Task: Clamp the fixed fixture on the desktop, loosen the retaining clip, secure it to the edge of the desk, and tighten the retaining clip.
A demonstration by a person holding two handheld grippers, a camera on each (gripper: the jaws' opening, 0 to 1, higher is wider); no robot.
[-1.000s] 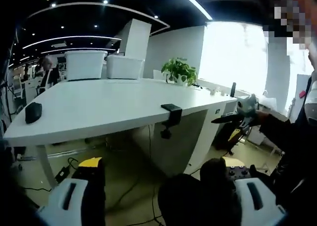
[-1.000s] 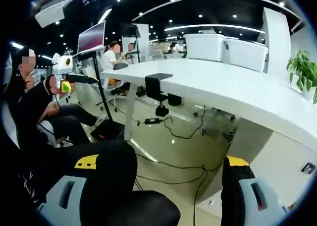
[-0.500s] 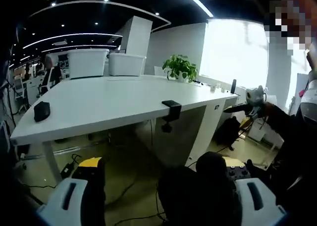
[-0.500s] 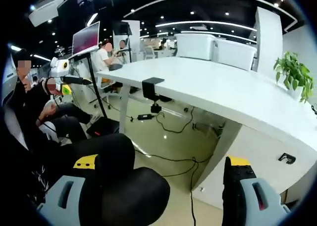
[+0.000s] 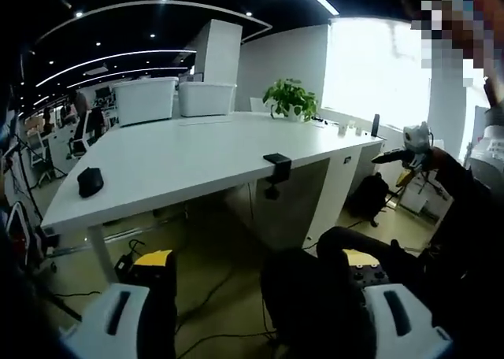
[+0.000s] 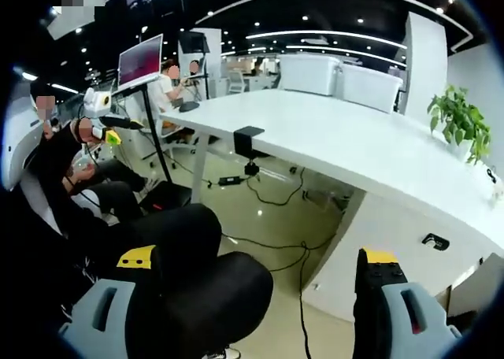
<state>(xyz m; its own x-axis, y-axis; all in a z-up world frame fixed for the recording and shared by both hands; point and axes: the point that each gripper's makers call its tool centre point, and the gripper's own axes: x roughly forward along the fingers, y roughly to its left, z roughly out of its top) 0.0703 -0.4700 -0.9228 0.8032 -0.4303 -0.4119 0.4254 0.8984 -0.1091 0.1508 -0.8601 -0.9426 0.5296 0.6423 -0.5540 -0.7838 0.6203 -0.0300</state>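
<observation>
White bench (image 5: pixel 165 158) in open office, black clamp fixture (image 5: pixel 276 170) fixed on near edge.
Left tool (image 5: pixel 256 323) and right tool (image 6: pixel 256 323) both jaws apart, holding nothing, well back over open floor (image 6: pixel 268 217).

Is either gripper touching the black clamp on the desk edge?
Apart. In the left gripper view the clamp sits on the desk edge, floor separating it from the left gripper. The right gripper view shows the same gap.

The bench (image 5: pixel 173 158) top looks smooth, matt white. The fixture (image 5: pixel 276 166) is matt black. The floor (image 6: pixel 268 217) shines glossy.
</observation>
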